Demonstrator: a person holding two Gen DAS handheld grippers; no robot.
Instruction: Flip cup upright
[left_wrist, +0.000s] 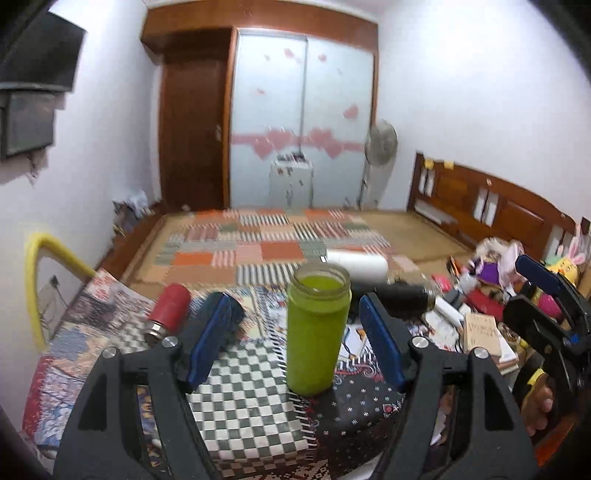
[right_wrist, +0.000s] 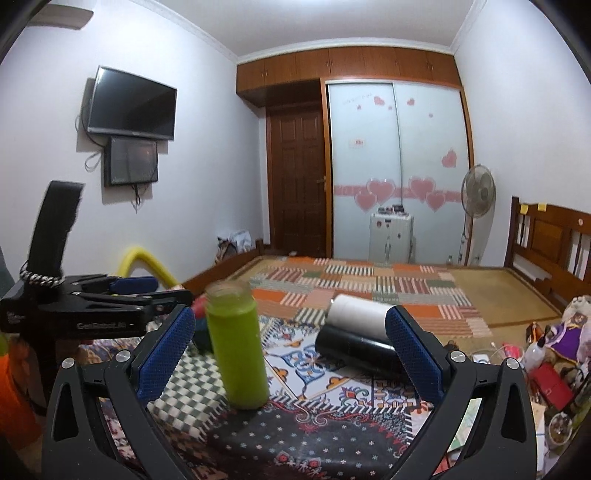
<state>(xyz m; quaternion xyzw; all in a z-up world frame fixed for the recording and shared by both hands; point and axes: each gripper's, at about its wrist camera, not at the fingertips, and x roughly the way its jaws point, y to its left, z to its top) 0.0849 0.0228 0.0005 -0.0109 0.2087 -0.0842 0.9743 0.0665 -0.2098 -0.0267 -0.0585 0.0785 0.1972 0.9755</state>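
Both your grippers gape wide, gripping nothing. Your left gripper (left_wrist: 291, 339) brackets the upright green cup (left_wrist: 317, 328) without touching; your right gripper (right_wrist: 291, 354) has it at ten o'clock.

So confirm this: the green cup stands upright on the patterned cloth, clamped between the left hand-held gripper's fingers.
Not clamped. The left wrist view shows the green cup upright on the patterned cloth, but the left hand-held gripper is open, its fingers clear of the cup on both sides.

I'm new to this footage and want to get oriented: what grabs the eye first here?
A tall lime-green open-topped cup stands upright on the patchwork cloth, centred between the open left tool fingers. Behind it, a black cylinder bottle and a white one lie on their sides.
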